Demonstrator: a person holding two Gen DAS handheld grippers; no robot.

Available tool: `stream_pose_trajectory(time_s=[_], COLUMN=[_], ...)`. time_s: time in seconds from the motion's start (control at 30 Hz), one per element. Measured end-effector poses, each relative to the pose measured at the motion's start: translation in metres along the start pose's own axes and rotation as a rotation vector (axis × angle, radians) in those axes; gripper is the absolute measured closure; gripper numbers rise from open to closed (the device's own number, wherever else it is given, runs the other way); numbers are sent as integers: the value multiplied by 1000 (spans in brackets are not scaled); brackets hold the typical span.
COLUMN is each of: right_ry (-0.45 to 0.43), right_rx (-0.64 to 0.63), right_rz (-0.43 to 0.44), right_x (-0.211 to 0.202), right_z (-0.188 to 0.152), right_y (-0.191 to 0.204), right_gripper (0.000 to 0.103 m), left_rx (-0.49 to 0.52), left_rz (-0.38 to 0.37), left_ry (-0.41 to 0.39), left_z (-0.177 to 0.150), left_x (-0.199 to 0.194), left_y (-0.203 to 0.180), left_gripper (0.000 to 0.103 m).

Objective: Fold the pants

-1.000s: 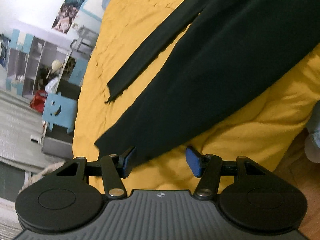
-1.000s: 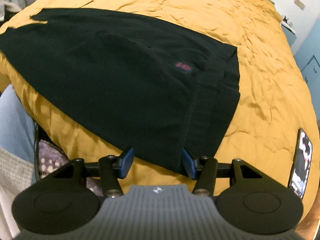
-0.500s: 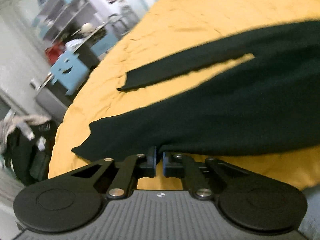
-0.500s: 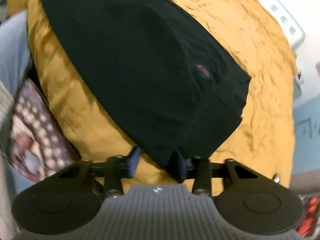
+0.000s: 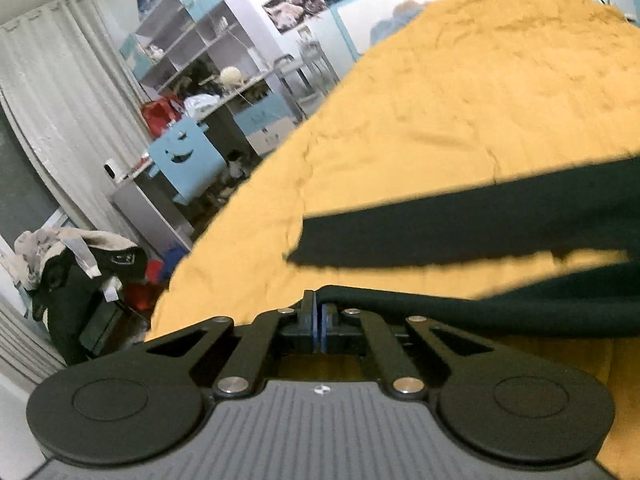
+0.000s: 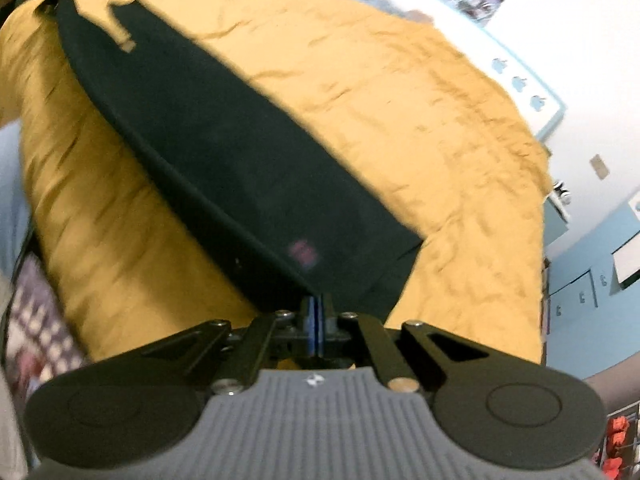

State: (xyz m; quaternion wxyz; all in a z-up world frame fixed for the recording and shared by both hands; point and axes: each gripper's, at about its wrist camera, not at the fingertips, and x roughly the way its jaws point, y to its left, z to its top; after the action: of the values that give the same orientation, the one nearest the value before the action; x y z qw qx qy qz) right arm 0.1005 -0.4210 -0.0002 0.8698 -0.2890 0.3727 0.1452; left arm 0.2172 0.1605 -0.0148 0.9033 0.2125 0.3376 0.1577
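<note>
Black pants (image 6: 224, 152) lie on a yellow bedspread (image 6: 400, 92). My right gripper (image 6: 317, 320) is shut on the pants' near edge by the waistband, close to a small red logo (image 6: 303, 252). My left gripper (image 5: 319, 312) is shut on the near leg's edge (image 5: 480, 312), which is lifted and rolled over. The other leg (image 5: 460, 228) lies flat on the bedspread beyond it, its hem to the left.
The yellow bedspread (image 5: 460, 112) fills the middle of the left wrist view. Left of the bed stand a cluttered desk with a blue smiley chair (image 5: 184, 156), shelves (image 5: 192, 40) and a heap of clothes (image 5: 76, 256). Blue cabinets (image 6: 592, 280) stand right of the bed.
Both grippers went from open beside the pants to shut on the near edge. Both have lifted it, and the views have tilted up toward the room.
</note>
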Motion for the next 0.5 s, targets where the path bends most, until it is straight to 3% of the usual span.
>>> stream_pose_trajectory(time_s=[0.27, 0.5], right_ry=[-28, 37], right_rx=[89, 179], right_rz=[-11, 33], right_x=[69, 166], right_z=[64, 87], right_y=[-68, -105], right_gripper=[103, 103], left_rx=[-52, -11], left_rz=[69, 73], left_ry=[25, 104], left_z=[83, 113], left_x=[45, 102], left_y=[-16, -56], left_gripper=[102, 102])
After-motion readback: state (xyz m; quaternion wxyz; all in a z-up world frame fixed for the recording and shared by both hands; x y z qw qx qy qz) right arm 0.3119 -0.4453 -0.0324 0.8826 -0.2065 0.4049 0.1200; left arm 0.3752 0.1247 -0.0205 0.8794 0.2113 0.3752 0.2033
